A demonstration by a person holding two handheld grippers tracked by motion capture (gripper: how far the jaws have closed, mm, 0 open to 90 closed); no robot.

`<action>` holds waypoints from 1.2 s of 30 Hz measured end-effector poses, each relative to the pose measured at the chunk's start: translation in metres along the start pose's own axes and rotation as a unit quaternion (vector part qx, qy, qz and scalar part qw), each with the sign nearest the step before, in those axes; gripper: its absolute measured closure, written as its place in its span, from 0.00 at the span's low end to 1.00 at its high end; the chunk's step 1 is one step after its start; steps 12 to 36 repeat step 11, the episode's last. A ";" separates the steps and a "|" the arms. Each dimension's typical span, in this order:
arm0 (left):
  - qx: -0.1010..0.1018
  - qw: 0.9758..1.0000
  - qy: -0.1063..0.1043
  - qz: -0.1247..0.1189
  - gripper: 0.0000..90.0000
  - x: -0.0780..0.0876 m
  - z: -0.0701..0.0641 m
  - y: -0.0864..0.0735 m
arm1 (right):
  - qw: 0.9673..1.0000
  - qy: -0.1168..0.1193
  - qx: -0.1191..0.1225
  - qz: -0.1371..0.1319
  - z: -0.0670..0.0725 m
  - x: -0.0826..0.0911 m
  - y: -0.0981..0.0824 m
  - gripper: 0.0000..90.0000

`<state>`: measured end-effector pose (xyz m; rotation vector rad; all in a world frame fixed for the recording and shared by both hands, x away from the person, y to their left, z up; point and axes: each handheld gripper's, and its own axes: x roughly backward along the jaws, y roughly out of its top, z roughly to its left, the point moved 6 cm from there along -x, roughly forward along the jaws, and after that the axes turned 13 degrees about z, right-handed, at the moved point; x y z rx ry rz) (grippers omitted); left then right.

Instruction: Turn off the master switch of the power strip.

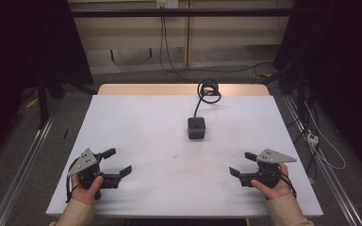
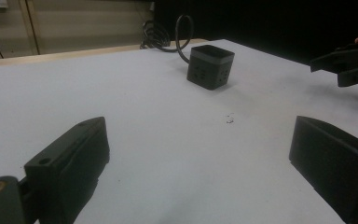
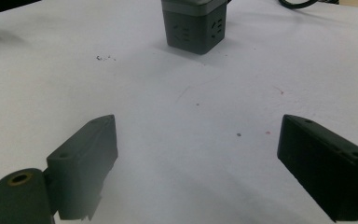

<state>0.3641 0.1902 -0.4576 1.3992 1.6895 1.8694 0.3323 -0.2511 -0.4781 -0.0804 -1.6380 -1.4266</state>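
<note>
I have the left gripper [image 1: 119, 162] and right gripper [image 1: 238, 163] both spread wide and empty at the table's [image 1: 136, 122] near corners. The cube socket [image 1: 196, 127] sits far-centre; its cable [image 1: 206, 92] (coiled behind) could snag or drag it if nudged.

No readable text, label, brand or number anywhere on the dark cube [image 1: 196, 128] or table [image 1: 136, 122].
</note>
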 end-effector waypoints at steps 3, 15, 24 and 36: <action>0.000 1.000 -0.002 0.000 0.05 -0.001 0.000 0.000 | 1.000 -0.001 -0.003 0.000 0.000 -0.001 0.000 0.14; 0.002 1.000 -0.002 0.003 0.05 -0.002 0.001 -0.001 | 1.000 -0.006 0.004 0.008 0.000 -0.004 -0.001 0.13; 0.002 1.000 -0.002 0.003 0.05 -0.002 0.001 -0.001 | 1.000 -0.006 0.004 0.008 0.000 -0.004 -0.001 0.13; 0.002 1.000 -0.002 0.003 0.05 -0.002 0.001 -0.001 | 1.000 -0.006 0.004 0.008 0.000 -0.004 -0.001 0.13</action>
